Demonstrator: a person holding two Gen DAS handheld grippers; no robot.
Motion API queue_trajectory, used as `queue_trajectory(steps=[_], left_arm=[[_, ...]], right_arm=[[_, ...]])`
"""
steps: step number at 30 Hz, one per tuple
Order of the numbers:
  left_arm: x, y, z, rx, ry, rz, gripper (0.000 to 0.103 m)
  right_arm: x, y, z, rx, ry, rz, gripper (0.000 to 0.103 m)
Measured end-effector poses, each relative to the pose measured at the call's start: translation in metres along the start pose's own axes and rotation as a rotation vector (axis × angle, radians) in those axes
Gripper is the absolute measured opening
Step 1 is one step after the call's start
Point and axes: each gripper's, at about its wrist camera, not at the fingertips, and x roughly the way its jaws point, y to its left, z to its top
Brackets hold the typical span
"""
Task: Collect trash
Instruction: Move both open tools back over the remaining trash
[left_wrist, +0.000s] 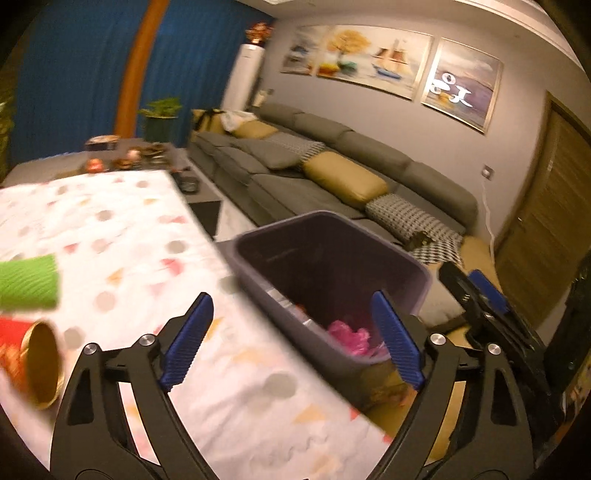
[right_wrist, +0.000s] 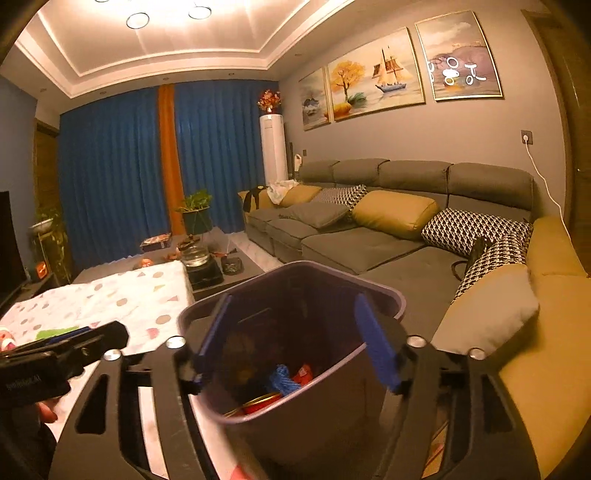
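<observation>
Left gripper (left_wrist: 291, 339): I see its blue pads spread wide with nothing between them, over the table's right edge beside the bin.
Right gripper (right_wrist: 299, 339): its jaws also stand apart and empty, right above the bin's mouth.
Bin (left_wrist: 421, 275): I read it as standing on the floor, close against the right edge of the table (left_wrist: 122, 236), between table and sofa (right_wrist: 362, 247).
Done so far: the bin already holds a pink crumpled bag (left_wrist: 349, 336), a blue scrap (right_wrist: 282, 380), something red and a round tin.
Still left: a green ribbed cup (left_wrist: 27, 282) and a red and gold can (left_wrist: 35, 360) lie at the table's left edge.
Progress: I judge it well along, not finished.
Next: I would go for those two pieces.
</observation>
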Motion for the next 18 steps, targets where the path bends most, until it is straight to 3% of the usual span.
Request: queue_trajectory(steps=[8, 18], left_arm=[[-0.069, 0.046, -0.028, -0.108, -0.031, 0.23, 0.096], [-0.163, 0.119, -0.059, -0.195, -0.111, 0.469, 0.097]], right_arm=[[-0.033, 0.051, -0.014, -0.045, 0.033, 0.123, 0.075], [-0.052, 0.14, -0.035, -0.122, 0.094, 0.289, 0.075]])
